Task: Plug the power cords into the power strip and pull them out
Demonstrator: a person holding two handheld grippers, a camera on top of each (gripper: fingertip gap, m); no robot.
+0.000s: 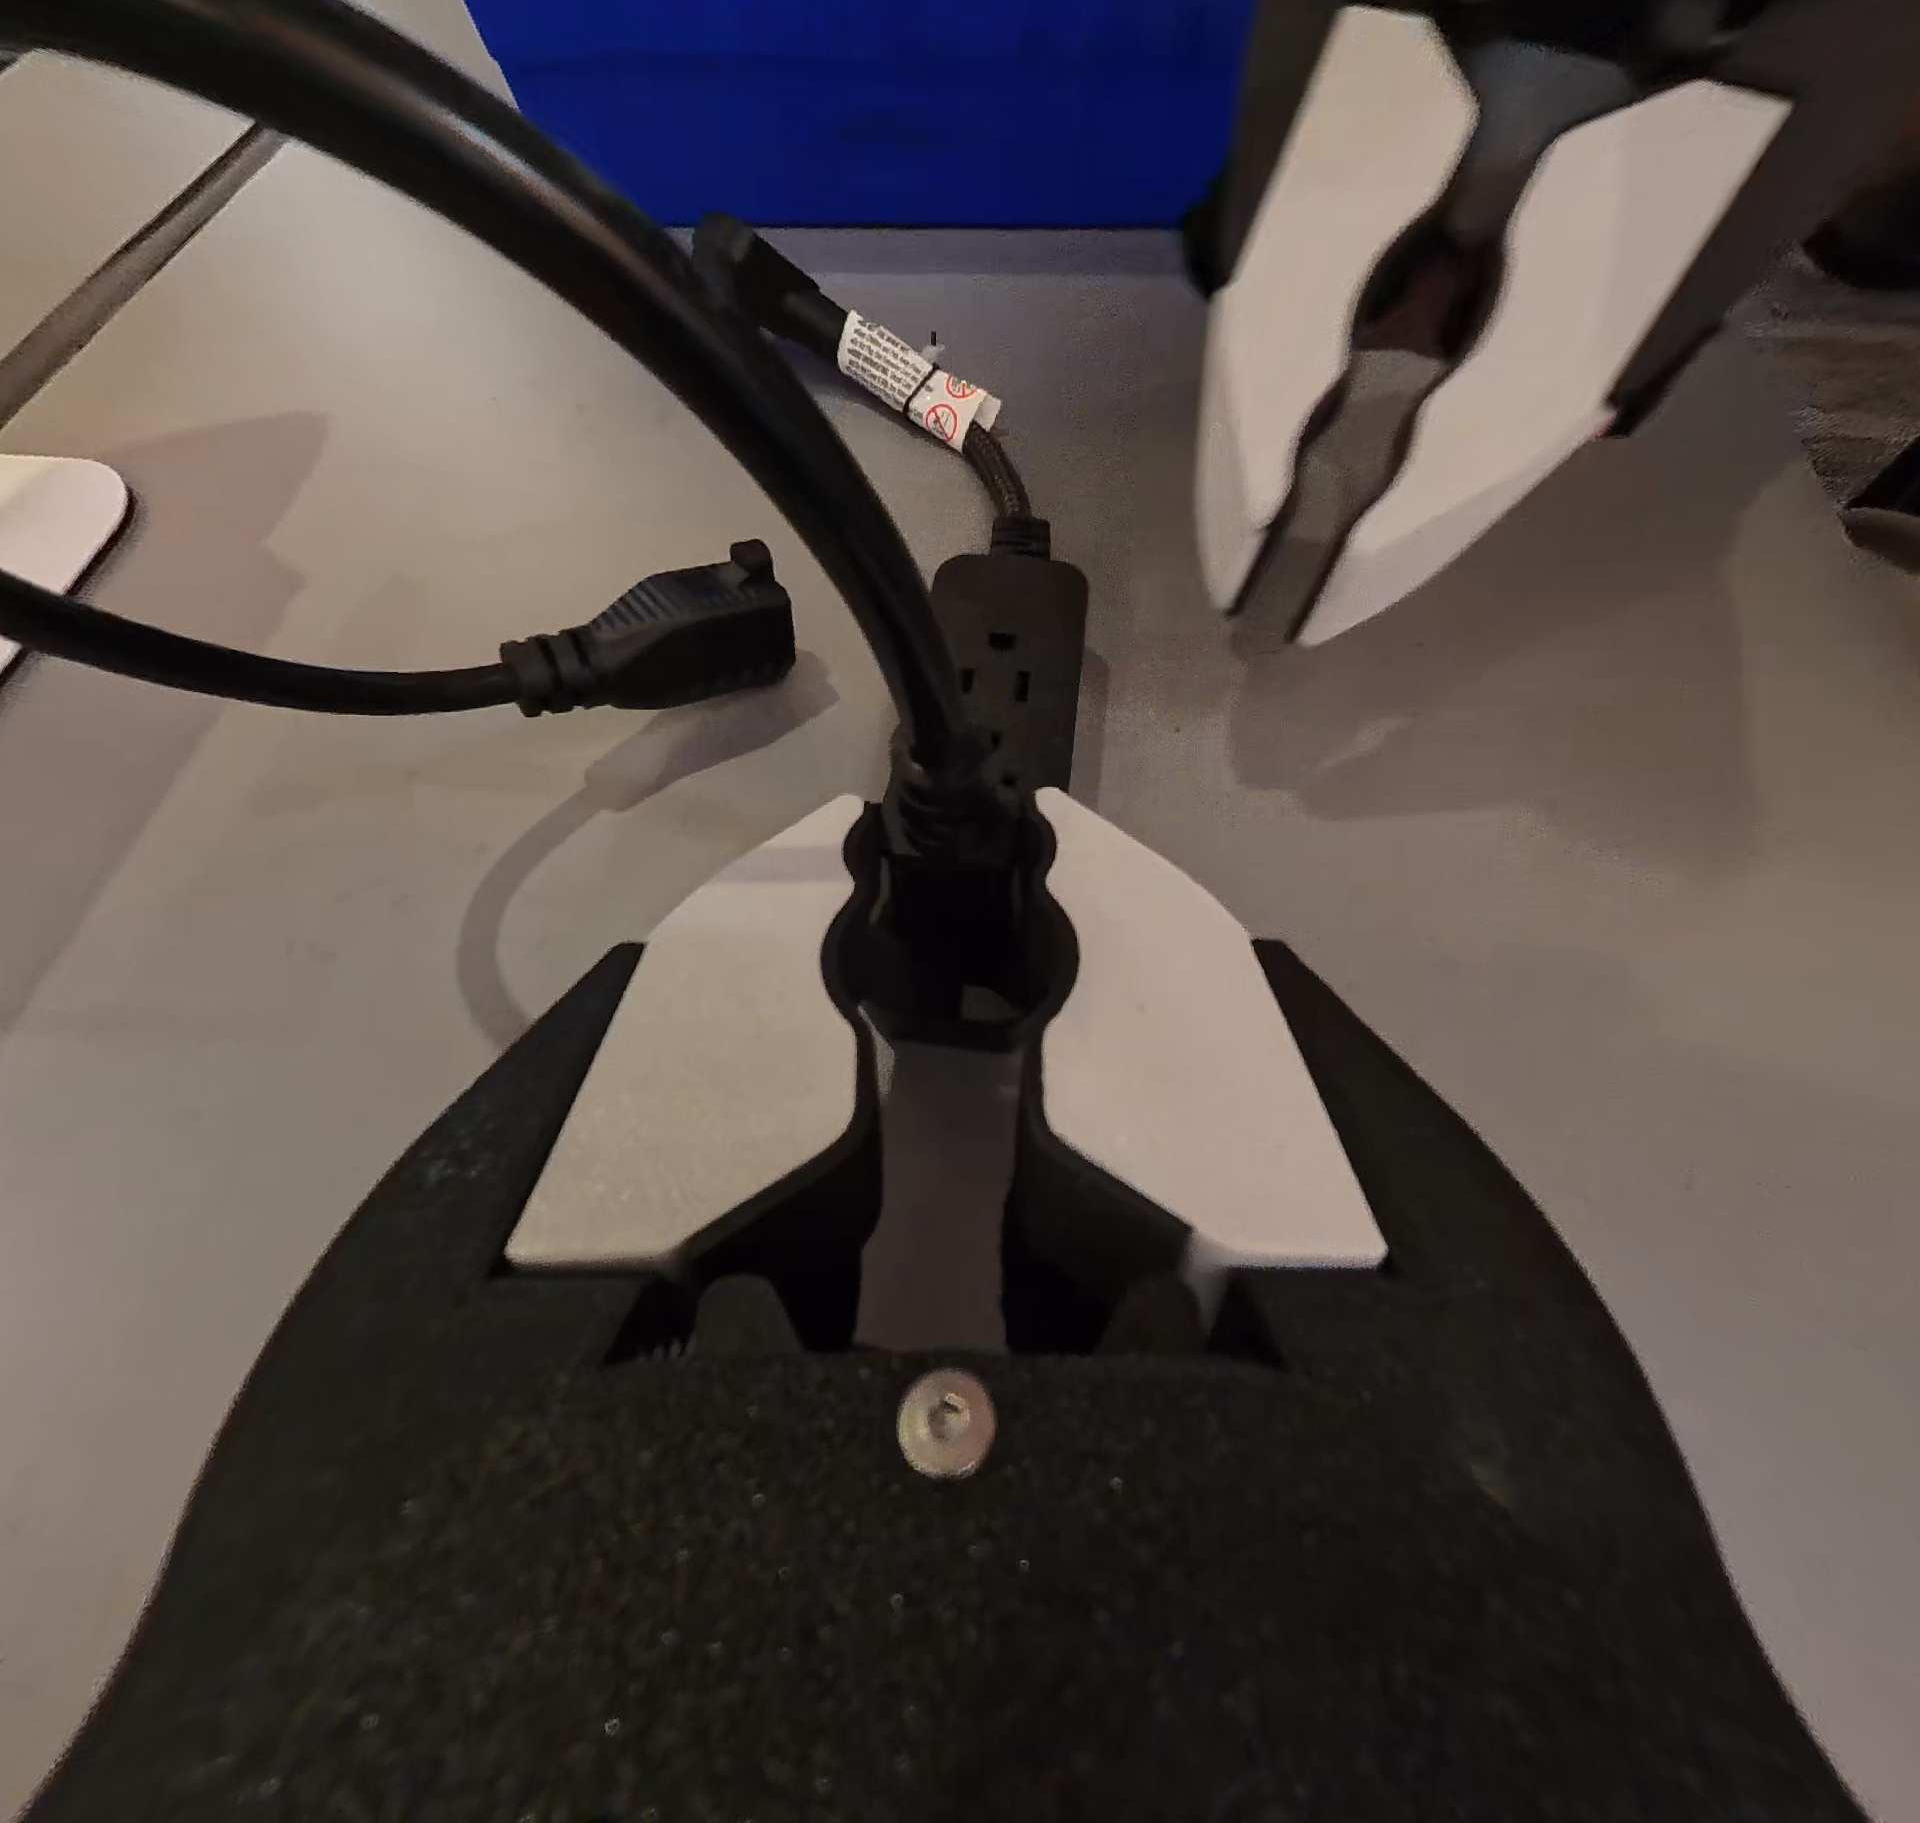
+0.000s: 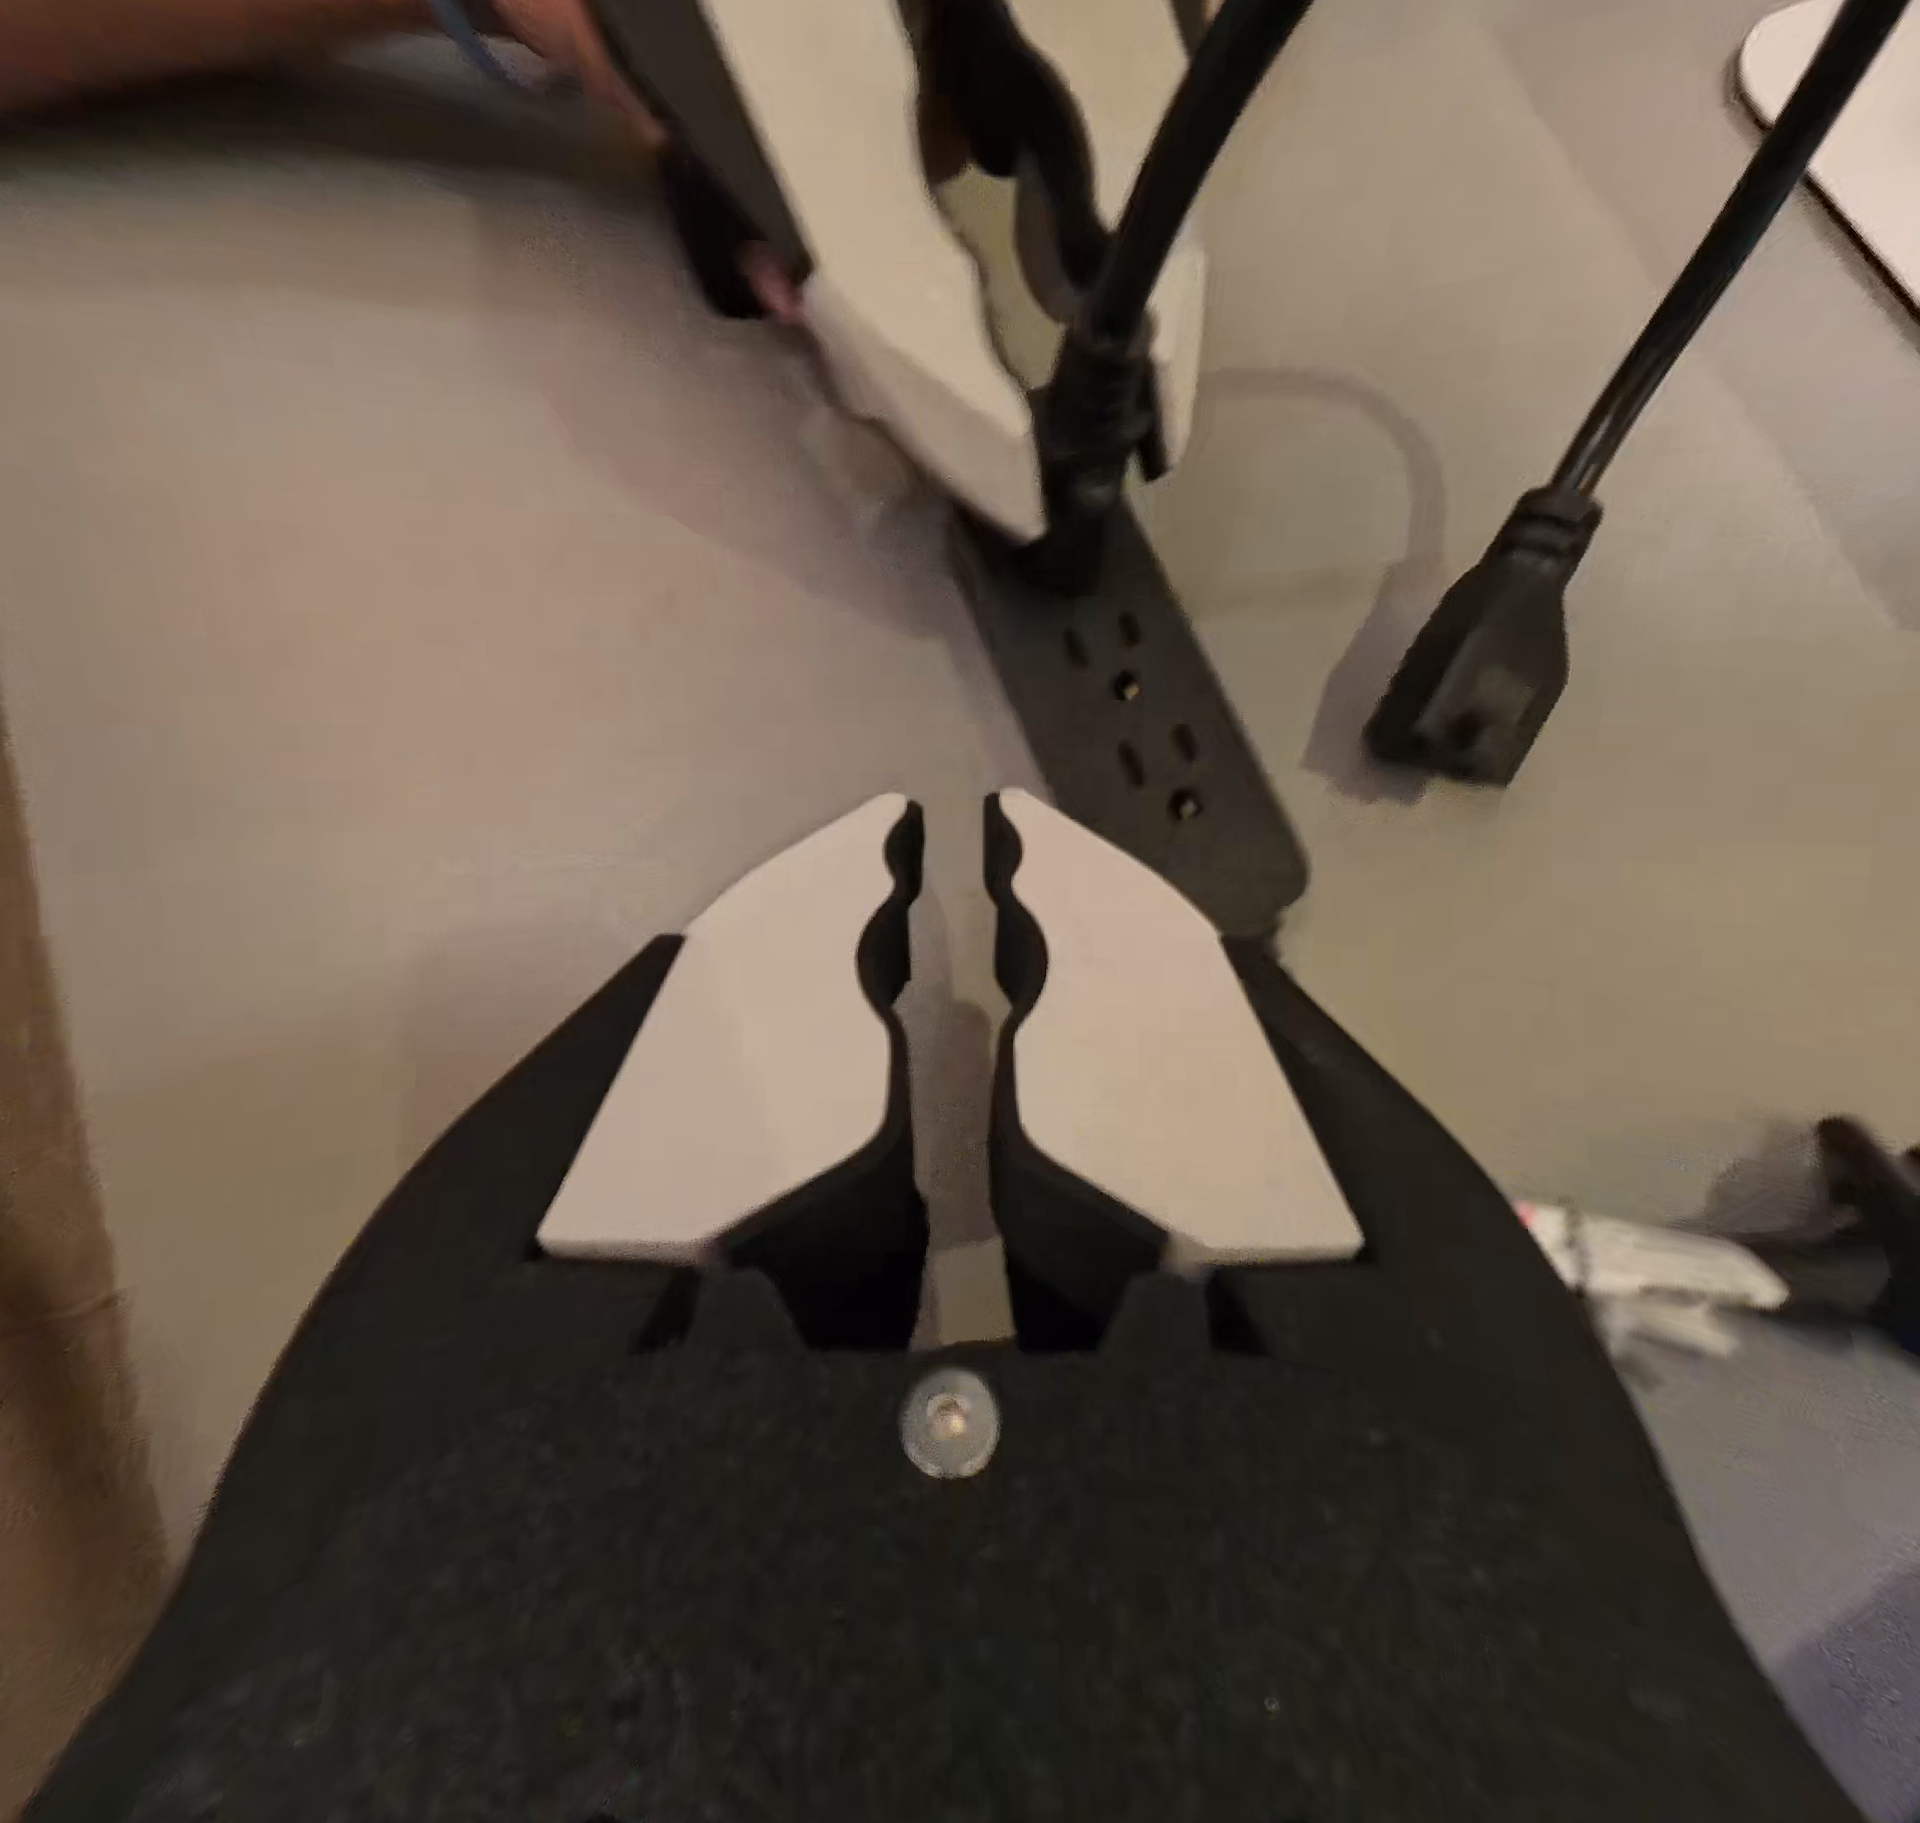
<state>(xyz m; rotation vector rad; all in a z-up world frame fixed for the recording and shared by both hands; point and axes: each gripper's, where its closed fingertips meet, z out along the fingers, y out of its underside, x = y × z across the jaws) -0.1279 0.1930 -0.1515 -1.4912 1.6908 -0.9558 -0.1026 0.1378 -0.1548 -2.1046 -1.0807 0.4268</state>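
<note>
1. Clearly, the left gripper [image 1: 948, 817] is clamped on a black plug [image 1: 940, 900], which sits at the near end of the black power strip [image 1: 1013, 661] on the grey table [image 1: 1455, 942].
2. Its cord [image 1: 520, 204] arcs up to the left.
3. The right gripper [image 2: 953, 817] hangs beside the strip, jaws a narrow slit apart, holding nothing.
4. A second plug [image 1: 675, 641] lies loose left of the strip.

Both tongs look alike: the left tongs [image 1: 948, 817] and the right tongs [image 2: 954, 817] each have a rough black body, two pale grey fingers [image 1: 727, 1046] with wavy black inner edges, and one silver screw [image 1: 943, 1439] centred near the camera.
</note>
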